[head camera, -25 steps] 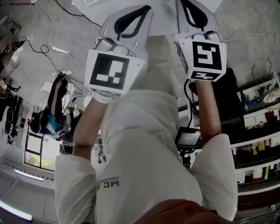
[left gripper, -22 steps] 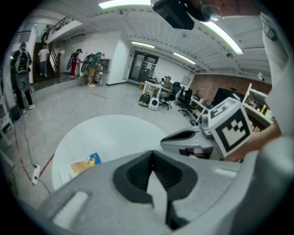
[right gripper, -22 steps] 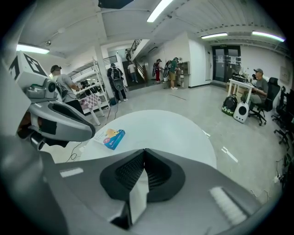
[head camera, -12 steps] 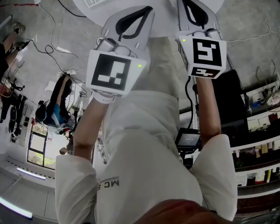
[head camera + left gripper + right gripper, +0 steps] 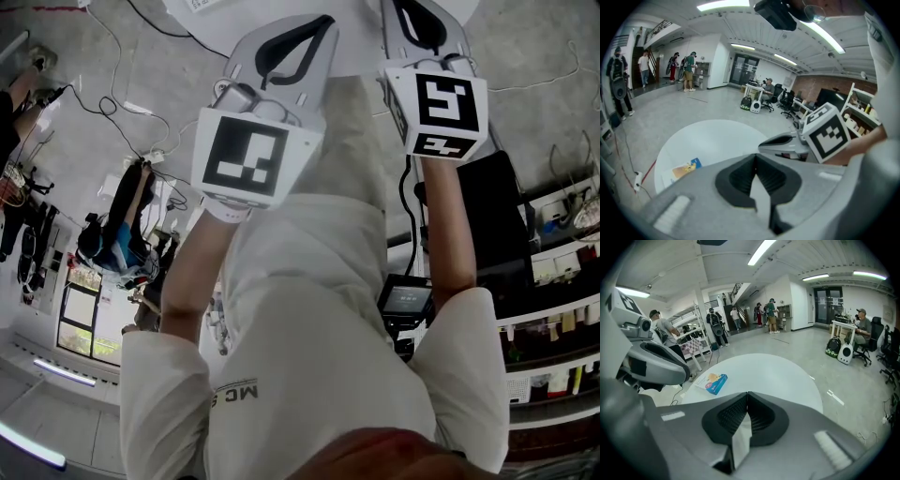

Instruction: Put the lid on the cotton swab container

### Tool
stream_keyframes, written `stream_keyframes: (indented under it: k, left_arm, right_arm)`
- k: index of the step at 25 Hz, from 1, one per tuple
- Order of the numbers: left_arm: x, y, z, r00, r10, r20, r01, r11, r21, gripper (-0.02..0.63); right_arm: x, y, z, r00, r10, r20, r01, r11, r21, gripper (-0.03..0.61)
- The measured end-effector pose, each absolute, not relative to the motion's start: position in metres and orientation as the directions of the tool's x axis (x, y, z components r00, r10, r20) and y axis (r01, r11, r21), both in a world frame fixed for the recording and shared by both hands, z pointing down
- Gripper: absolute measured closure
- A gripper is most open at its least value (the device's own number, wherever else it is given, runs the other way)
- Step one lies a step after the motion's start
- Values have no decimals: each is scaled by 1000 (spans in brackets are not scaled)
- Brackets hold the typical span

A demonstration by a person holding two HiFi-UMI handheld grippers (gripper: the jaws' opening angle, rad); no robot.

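Round white table [image 5: 787, 376] on a grey floor [image 5: 853, 376] carries a small blue box [image 5: 713, 382] near its rim, seemingly the cotton swab container; whether a lid is on it cannot be told; left gripper [image 5: 756, 155] and right gripper [image 5: 748, 393] are held side by side above the table, well apart from the box; each has its jaws pressed together with nothing between them; people [image 5: 771, 315] stand by the far wall.
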State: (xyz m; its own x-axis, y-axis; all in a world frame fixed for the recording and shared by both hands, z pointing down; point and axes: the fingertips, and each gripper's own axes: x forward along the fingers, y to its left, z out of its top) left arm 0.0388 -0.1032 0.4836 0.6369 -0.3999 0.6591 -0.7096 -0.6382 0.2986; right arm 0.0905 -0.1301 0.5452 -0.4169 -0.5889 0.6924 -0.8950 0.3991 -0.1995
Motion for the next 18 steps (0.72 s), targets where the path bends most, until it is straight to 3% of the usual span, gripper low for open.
stream_keyframes:
  k: [18]
  left_arm:
    - [22, -90, 443, 635, -448, 629, -715, -648, 260, 614]
  right_arm:
    - [73, -101, 491, -439, -620, 650, -883, 430, -187, 577]
